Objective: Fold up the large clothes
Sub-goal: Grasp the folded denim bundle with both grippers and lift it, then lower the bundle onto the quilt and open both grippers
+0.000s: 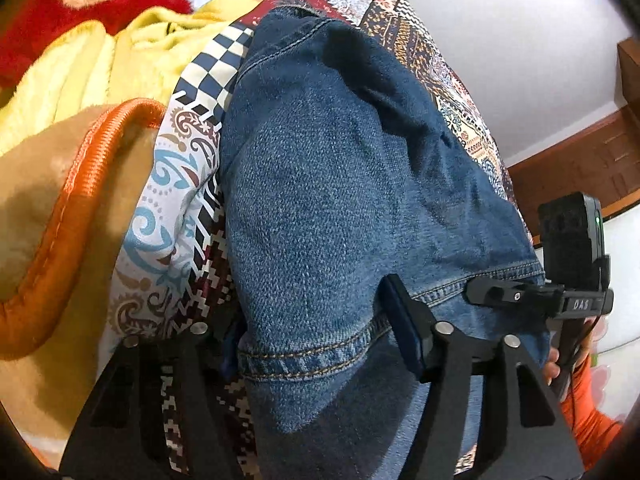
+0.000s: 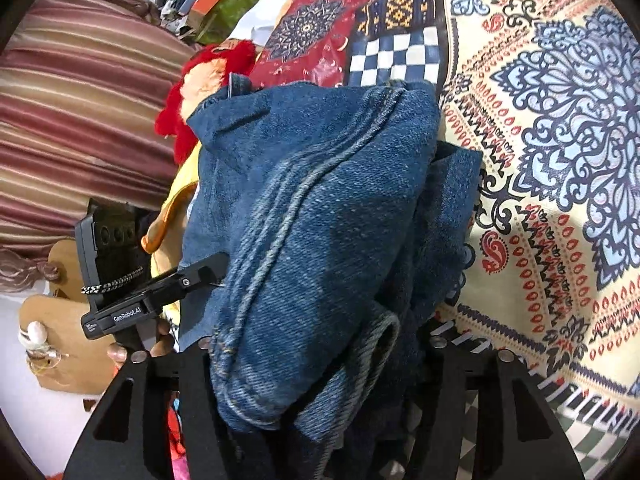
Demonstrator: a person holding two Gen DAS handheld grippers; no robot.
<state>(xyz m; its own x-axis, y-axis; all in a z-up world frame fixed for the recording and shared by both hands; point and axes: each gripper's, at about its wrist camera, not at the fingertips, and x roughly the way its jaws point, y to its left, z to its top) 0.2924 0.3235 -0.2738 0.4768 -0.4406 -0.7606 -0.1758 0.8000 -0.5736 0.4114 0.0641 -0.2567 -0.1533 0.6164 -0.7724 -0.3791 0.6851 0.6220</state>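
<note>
Folded blue denim jeans (image 1: pixel 340 200) lie on a patterned bedspread (image 1: pixel 452 92) and fill both views. In the left wrist view my left gripper (image 1: pixel 312 312) straddles the stitched hem. Its right pad (image 1: pixel 402 324) shows a bare inner face beside slack cloth, while denim hides the left finger. My right gripper (image 1: pixel 500 294) reaches the same hem from the right. The right wrist view has the thick denim bundle (image 2: pixel 320 208) draped over my right gripper (image 2: pixel 320 320), covering both its fingers. There my left gripper (image 2: pixel 196 276) touches the bundle's left edge.
A yellow, red and orange plush toy (image 1: pixel 100 80) lies left of the jeans. Striped curtains (image 2: pixel 80 100) hang at the left. Clutter (image 2: pixel 208 4) sits beyond the bed. Wooden trim (image 1: pixel 580 160) runs along the white wall. A hand (image 1: pixel 554 364) in an orange sleeve holds the right gripper.
</note>
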